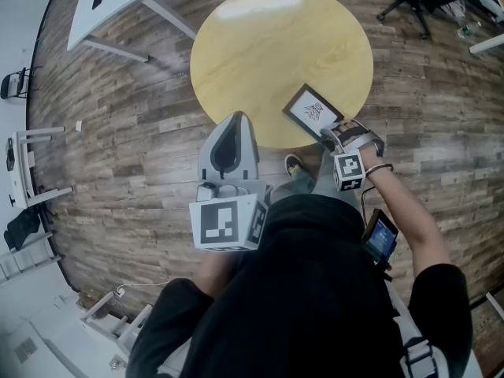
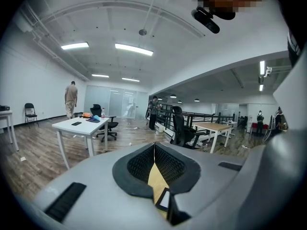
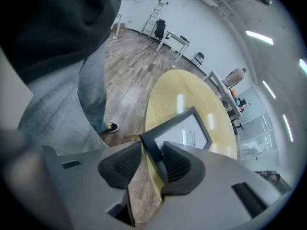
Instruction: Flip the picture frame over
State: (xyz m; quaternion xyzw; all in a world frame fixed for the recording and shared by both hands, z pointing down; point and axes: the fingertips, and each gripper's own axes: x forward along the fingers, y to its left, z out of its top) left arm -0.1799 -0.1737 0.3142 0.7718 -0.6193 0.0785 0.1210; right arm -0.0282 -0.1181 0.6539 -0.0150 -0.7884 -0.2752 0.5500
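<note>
Since the picture frame (image 1: 313, 112) lies face up, its print showing, at about five o'clock on the round yellow counter (image 1: 260, 53), with its near corner reaching the rim, that corner is the natural place to take hold. The right tool (image 1: 329, 138) is clenched there: its own view shows the dark moulding of that corner pinched between the two pads, with the counter's rim just beneath. I judge the frame light and stiff, so it should swing over as one piece. A corner grip leaves a long lever, though, and the smooth moulding could twist or slip in the pads on the way round. If the front is glazed, it wants laying down gently, not dropping. The left tool (image 1: 239, 118) hangs off the counter at about seven o'clock, over the wooden floor (image 1: 118, 132), its jaws pressed together on nothing, well apart from the frame.
</note>
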